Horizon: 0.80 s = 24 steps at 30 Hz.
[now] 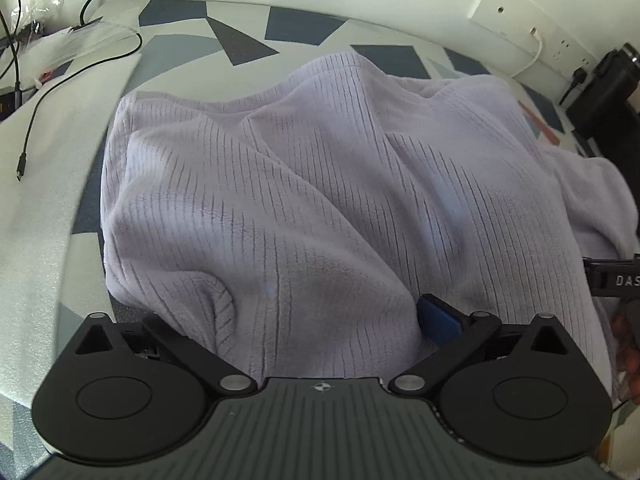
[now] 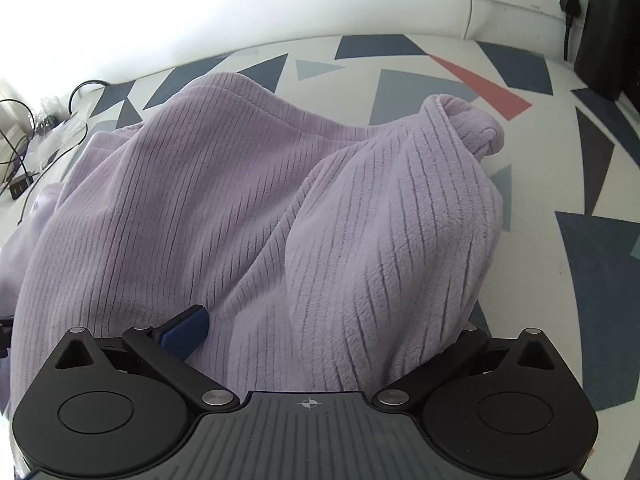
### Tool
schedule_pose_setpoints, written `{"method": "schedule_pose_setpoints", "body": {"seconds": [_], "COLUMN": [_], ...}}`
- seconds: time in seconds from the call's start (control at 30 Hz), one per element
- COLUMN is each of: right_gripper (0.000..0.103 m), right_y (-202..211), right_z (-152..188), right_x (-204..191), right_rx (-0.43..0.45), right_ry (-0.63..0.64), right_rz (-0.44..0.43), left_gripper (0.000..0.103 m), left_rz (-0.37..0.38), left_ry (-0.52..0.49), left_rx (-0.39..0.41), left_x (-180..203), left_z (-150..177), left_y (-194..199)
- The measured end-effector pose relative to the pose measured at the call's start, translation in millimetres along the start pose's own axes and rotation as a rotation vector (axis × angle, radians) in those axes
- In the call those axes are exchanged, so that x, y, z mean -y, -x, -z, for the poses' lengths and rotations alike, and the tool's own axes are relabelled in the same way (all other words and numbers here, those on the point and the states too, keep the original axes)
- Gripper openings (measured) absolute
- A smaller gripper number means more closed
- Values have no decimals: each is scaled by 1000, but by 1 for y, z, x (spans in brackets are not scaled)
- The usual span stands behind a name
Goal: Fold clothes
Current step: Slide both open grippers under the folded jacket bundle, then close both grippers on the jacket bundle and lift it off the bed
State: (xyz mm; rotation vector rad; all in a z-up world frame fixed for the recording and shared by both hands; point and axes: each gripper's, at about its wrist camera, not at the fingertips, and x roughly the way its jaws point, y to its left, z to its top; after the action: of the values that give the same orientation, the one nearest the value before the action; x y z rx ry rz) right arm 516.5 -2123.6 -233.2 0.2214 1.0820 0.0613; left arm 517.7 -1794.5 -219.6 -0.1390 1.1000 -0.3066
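While the lilac fleece garment (image 1: 320, 184) drapes over both, left claw (image 1: 320, 328) and right claw (image 2: 320, 332) stand apart.

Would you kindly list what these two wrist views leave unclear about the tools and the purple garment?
- Left wrist view: the purple garment covers the left tool; only one blue pad shows, so its grip is unclear.
- Right wrist view: the right tool is likewise buried; one blue pad shows.
- Both views: folds hide the garment's type.
- Left wrist view: the frame edge cuts off the other tool's lettering.
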Motion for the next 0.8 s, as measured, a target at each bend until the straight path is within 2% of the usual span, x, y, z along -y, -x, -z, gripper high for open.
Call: {"method": "schedule_pose_setpoints", "body": {"seconds": [0.1,0.23,0.53,0.6,0.63,0.67,0.7,0.73,0.77,0.8], "right_gripper": [102,102,102,102,102,97,91,79,67,60], "right_y": [-1,-4,-3,-3,-3,-2,0,3,7,10], "right_z": [-2,-4,-3,-2,-1,1,2,2,2,2], "right_x": [-6,-16,-13,-15,-16,-17,-20,-23,-28,-34], "right_rx": [-15,-33,-17,-4,6,17,28,35,45,58], "right_ry": [-11,1,8,16,20,23,32,40,57,84], "right_rz": [-8,-15,-29,-23,-17,-10,-4,-7,-1,10], "left_gripper": [96,95,96,86,72,59,55,48,44,43], "left_rz": [4,10,-1,-29,-33,-38,-42,-46,-40,-35], "left_ry": [4,10,15,-9,-24,-39,-54,-68,-60,-51], "left_rx": [2,6,27,60,70,79,89,98,100,101], "left_x": [4,10,18,23,27,31,35,40,43,46], "left_z": [0,1,2,4,4,4,4,4,3,2], "left_y": [-1,-1,-3,-1,1,3,6,8,9,10]}}
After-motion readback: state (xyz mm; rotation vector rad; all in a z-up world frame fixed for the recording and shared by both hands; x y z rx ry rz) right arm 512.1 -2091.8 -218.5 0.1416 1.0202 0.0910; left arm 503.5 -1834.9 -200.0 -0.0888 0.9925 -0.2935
